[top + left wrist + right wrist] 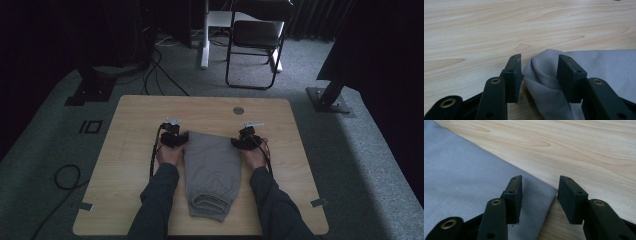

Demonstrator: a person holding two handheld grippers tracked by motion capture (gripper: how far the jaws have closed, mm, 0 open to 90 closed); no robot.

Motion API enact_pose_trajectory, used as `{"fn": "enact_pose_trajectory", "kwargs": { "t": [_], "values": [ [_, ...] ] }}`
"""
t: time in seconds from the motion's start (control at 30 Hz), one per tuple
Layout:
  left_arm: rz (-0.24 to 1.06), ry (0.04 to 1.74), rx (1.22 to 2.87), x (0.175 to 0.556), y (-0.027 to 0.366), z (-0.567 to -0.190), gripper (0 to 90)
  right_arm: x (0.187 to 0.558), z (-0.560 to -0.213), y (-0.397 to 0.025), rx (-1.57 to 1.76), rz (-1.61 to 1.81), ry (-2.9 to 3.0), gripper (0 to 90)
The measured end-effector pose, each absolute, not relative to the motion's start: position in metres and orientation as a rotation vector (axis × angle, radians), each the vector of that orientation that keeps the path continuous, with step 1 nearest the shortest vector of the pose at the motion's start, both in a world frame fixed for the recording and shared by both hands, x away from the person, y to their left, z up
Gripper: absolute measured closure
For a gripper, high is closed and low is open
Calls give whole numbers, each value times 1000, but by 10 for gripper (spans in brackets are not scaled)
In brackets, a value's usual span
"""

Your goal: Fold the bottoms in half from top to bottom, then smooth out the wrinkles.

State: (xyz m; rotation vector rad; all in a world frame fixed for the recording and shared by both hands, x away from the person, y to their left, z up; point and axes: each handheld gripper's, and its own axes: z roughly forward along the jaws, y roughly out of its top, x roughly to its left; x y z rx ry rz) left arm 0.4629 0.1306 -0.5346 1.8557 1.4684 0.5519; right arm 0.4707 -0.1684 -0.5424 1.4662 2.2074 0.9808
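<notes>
A grey folded garment (212, 167) lies lengthwise in the middle of the wooden table (130, 130), its near end rolled over. My left gripper (176, 138) is at the garment's far left corner, open, with a bunched fold of grey cloth (541, 72) between its jaws. My right gripper (245, 139) is at the far right corner, also open; the garment's corner (541, 195) lies between its jaws on the table. In both gripper views the jaws stand apart and do not pinch the cloth.
A small round metal disc (238, 110) is set in the table near its far edge. A folding chair (255, 35) and cables (160, 75) are on the carpet beyond the table. Tape marks (86, 205) sit at the table's near corners.
</notes>
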Motion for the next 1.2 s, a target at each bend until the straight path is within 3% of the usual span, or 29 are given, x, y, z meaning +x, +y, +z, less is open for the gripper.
{"fn": "enact_pose_trajectory", "kwargs": {
  "t": [0.97,1.07,1.2],
  "values": [
    [413,1480,1870,476,140,-547,470,473,-545,-169,1436,958,2235,531],
    [387,1479,1869,476,140,-547,522,473,-545,-167,1425,954,2249,580],
    [318,1463,1884,476,137,-546,723,475,-543,-166,1441,964,2281,737]
  ]
}}
